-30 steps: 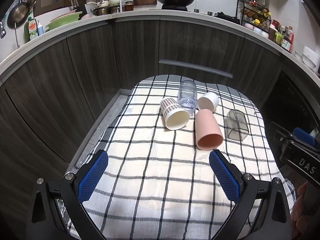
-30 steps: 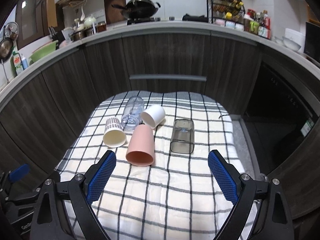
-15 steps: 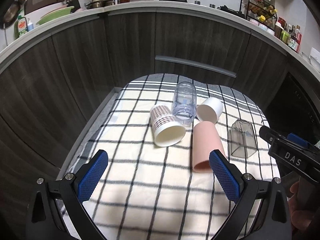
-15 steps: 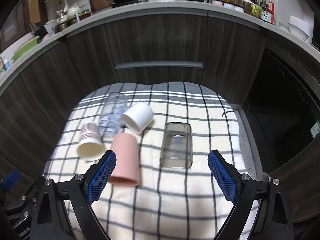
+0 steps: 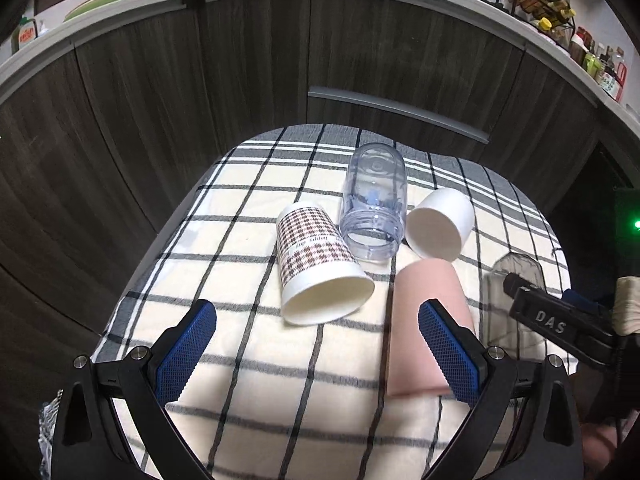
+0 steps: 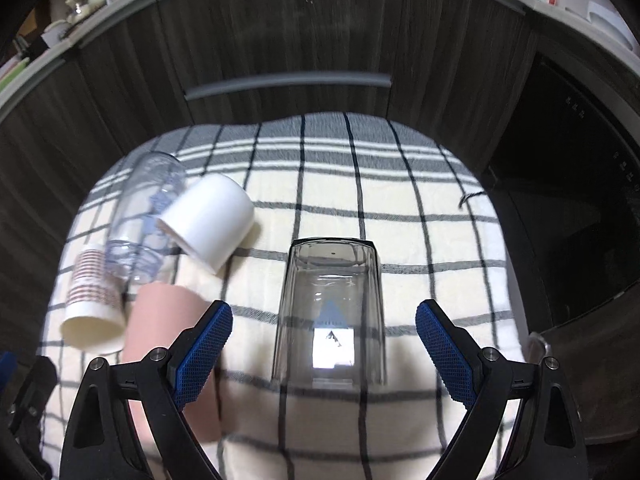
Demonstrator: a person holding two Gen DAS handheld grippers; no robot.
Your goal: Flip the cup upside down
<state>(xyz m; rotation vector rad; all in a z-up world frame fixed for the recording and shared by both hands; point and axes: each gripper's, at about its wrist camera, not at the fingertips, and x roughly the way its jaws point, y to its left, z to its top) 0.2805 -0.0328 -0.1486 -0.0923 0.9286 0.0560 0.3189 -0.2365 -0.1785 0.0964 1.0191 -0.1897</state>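
Five cups lie on their sides on a checked cloth (image 6: pixel 420 216); landmark taken as the smoked square glass (image 6: pixel 330 312).

Right gripper (image 6: pixel 324 356): jaws spread wide, nothing between the blue pads. The smoked square glass lies in line with the gap, mouth toward the camera, not touched by either pad. Its near rim blurs into the cloth; a bright label patch shows through the wall.

Left of the glass: pink cup (image 6: pixel 168 344), partly hidden behind the right gripper's left finger, lower end cut off. Beyond it, a white cup (image 6: pixel 208 220) and a clear plastic cup (image 6: pixel 144 216) lying against each other; a houndstooth paper cup (image 6: pixel 94 312) farthest left, motion-blurred.

Left gripper (image 5: pixel 316 356): jaws also wide, holding nothing. In this view the houndstooth paper cup (image 5: pixel 320 268) lies ahead of the gap, mouth toward the camera. The pink cup (image 5: pixel 428 320) is partly covered by the right-hand pad. The glass (image 5: pixel 516 280) is mostly hidden by the right gripper's body (image 5: pixel 560 328); print on the paper cup unreadable.
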